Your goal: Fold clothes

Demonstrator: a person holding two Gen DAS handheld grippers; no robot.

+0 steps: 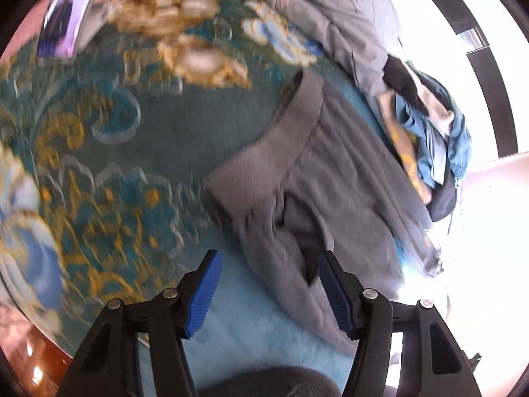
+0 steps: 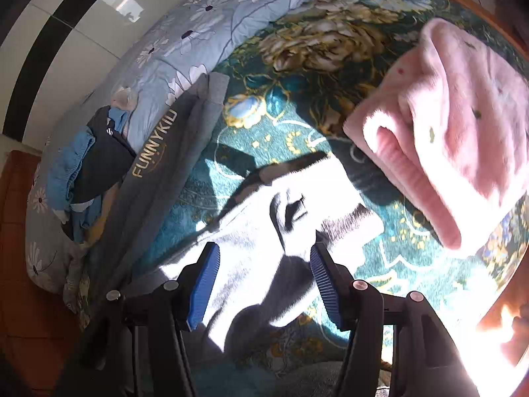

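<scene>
While both of my hand-held grippers hang over the bed, each stands wide with nothing between its blue pads: left hand-held gripper (image 1: 269, 292), right hand-held gripper (image 2: 264, 284). Just beyond them the grey trousers (image 1: 307, 178) lie flat on the teal flowered blanket (image 1: 125, 139). Right of that, a pink fleece (image 2: 453, 125). Farther off, a heap of blue and dark clothes (image 2: 89, 162) against the daisy quilt (image 2: 205, 23).
</scene>
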